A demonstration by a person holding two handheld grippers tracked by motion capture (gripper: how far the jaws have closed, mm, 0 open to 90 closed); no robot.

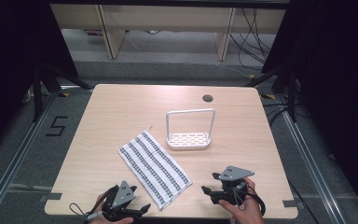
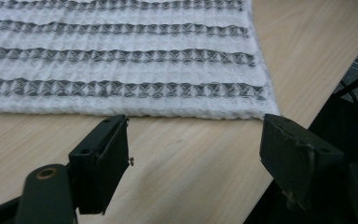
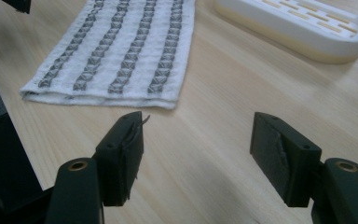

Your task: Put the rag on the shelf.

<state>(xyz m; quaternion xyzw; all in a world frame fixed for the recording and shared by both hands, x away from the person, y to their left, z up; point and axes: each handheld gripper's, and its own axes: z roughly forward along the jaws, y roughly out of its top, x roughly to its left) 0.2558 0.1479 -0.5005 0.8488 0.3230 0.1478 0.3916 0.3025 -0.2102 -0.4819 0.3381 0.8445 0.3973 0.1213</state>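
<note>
Wooden table (image 1: 121,107) on grey floor (image 1: 28,154) holds striped towel (image 1: 154,168).

Waffle-weave cloth towel (image 1: 154,168), glossy white plastic rack (image 1: 189,140), matt pale wood-grain table (image 1: 121,107).

From the high view we look forward and down over the whole table (image 1: 121,102) from above the person's side, far enough off to take in the floor and desks beyond. The left gripper view sits low and close to the tabletop, looking along its own two jaws at the near edge of the striped towel (image 2: 121,56). The right gripper view is just as low, facing across the wood toward the same towel (image 3: 121,51) and the white rack (image 3: 298,23). All three views share the towel (image 1: 154,168); the high and right gripper views share the rack (image 1: 189,139)
</note>
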